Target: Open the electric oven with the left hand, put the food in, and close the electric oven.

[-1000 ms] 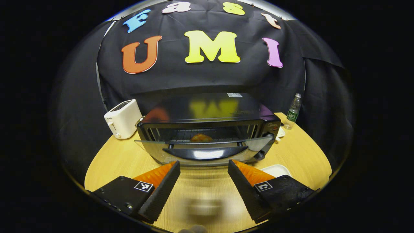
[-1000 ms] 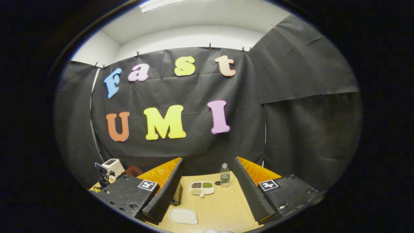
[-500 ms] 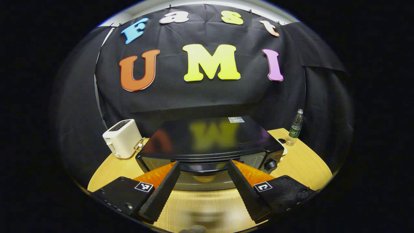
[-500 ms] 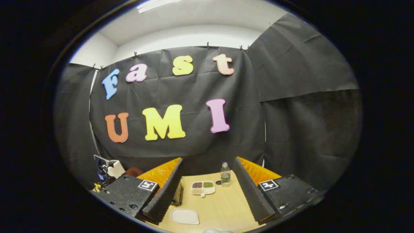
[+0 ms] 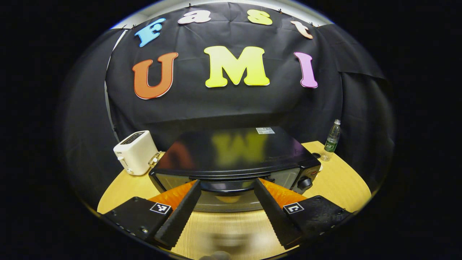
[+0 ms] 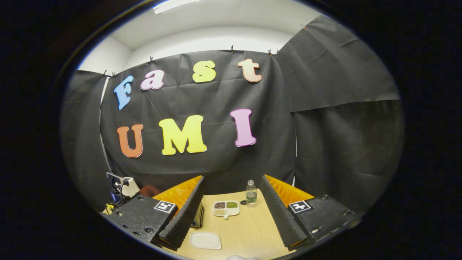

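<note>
In the left gripper view we see our left gripper with its two black ribbed fingers spread wide, one on either side of the dark handle on the door of the black electric oven. We cannot tell whether the fingertips touch the handle or the glass. The oven door stands upright against the oven body, and through its glass an orange-yellow piece of food shows dimly inside. The oven sits on the light wooden table, with a white toaster just beside its left end and a clear plastic water bottle near the far right corner.

In the right gripper view our right gripper is also spread apart, holding nothing, above the table. Between its fingers we see a white divided dish of grains, the water bottle just beside that dish, and a white rectangular plate nearer to us.
</note>
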Demonstrator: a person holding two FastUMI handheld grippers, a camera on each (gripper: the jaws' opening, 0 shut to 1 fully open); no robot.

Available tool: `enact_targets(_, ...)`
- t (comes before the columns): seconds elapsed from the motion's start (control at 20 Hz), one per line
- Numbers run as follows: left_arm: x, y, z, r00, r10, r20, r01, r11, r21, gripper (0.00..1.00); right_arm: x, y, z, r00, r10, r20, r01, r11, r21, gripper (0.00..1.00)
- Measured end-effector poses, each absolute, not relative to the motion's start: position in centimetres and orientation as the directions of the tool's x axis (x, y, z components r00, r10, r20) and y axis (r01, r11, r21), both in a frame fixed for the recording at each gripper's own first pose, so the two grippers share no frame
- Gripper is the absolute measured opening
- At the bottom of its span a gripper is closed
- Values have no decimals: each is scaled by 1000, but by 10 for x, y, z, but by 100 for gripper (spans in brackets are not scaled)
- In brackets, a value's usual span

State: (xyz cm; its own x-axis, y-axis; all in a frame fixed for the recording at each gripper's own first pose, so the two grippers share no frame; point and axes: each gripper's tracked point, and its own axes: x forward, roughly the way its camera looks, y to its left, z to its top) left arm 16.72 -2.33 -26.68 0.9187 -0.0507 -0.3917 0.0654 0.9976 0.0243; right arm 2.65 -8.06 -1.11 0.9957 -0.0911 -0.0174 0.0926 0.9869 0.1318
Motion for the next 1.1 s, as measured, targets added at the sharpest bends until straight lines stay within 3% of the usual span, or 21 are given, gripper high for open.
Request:
enact_targets(0.6, 82, -6, -71, 991, -51, -123, 45, 998, -45, 96, 22, -34, 39, 998, -14, 69, 9, 997, 75, 97)
enact_targets(1.1, 29, 15, 13, 999, -36, 2, 36, 998, -50, 96, 8, -6, 35, 1000, -2, 30, 0, 999, 54, 97)
